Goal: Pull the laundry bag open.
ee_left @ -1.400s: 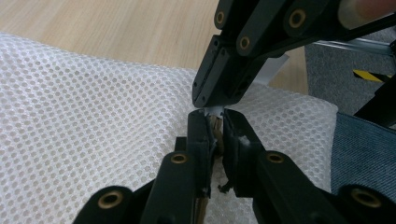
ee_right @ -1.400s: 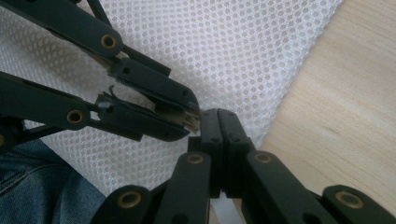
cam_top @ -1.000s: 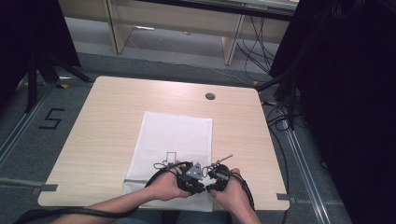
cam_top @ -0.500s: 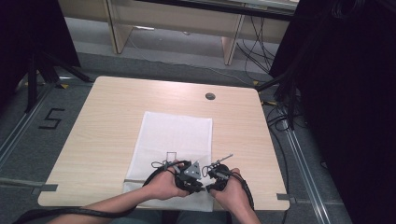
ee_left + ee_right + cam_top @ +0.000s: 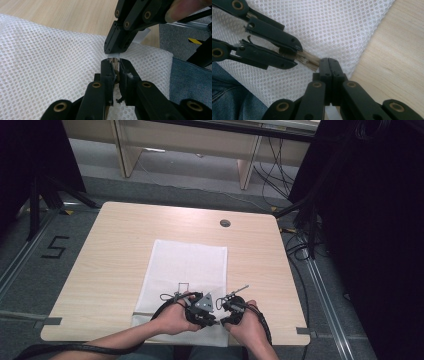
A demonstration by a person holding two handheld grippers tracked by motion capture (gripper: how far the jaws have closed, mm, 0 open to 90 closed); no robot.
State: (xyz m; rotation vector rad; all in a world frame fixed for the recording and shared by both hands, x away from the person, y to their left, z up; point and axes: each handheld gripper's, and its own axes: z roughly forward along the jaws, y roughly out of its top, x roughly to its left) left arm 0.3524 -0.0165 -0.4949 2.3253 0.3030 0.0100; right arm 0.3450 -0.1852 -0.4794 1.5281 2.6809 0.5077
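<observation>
At the table's near edge, the left gripper [image 5: 114,62] is clamped on a small pale tab at the corner of the white mesh laundry bag [image 5: 187,270]; the right gripper [image 5: 329,62], jaws pressed together, seems to pinch a thin white strip beside it. Judging by this, both grips are set. The bag lies flat on the wooden table [image 5: 110,260], its handling yet to begin.

place: lab / recording bay
floor: grey carpet w/ metal rails [image 5: 320,285], taped "5" [image 5: 54,248]
surround: black curtains [image 5: 380,220], stand legs [image 5: 45,195]
wiring: loose cables [image 5: 272,175] by wooden bench legs [image 5: 248,167]
desk: bare wood table [image 5: 115,255], cable port [image 5: 225,223]
</observation>
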